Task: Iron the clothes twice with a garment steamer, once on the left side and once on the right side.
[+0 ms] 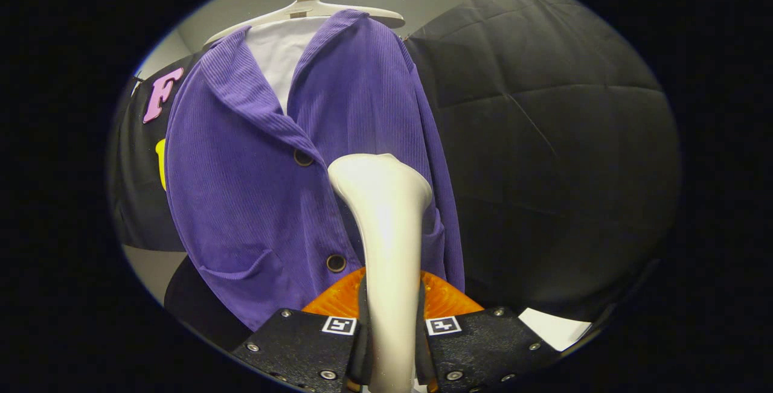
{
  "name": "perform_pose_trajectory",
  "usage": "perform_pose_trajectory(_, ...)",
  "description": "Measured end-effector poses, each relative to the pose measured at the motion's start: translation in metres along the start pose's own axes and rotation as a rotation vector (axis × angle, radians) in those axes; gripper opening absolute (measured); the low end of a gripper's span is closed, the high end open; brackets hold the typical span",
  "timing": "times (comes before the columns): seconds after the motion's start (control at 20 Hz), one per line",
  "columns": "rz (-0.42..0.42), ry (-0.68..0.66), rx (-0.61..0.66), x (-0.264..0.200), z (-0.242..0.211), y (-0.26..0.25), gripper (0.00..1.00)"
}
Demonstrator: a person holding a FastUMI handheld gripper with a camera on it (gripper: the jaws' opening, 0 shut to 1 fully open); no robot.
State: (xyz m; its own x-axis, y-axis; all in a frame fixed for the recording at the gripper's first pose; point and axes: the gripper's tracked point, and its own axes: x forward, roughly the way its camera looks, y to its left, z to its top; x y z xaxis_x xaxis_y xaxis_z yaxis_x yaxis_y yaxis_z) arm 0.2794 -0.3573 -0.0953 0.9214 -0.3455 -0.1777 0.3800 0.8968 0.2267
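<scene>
Steamer clamped in my gripper, head up against the jacket just beside the button line.

My gripper (391, 345) has both fingers pressed on the handle of the garment steamer (386, 218), one on each side. The steamer's long axis runs straight ahead from the fingers, up to a flared head. An orange part (329, 299) shows behind the handle, just beyond the fingertips. Beyond the head hangs the purple corduroy jacket (241, 188), ribbed, notched collar, two dark buttons, a patch pocket low down. The head lies on the panel opposite that pocket, apparently at or near the cloth; contact I cannot confirm. Farthest up, a pale hanger (314, 9) carries the jacket, a white lining showing at the neck.
</scene>
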Motion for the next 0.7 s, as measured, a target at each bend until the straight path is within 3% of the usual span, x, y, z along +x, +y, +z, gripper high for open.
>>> perform_pose_trajectory(0.7,-0.013,0.077,-0.024,0.000,-0.074,-0.014,0.27)
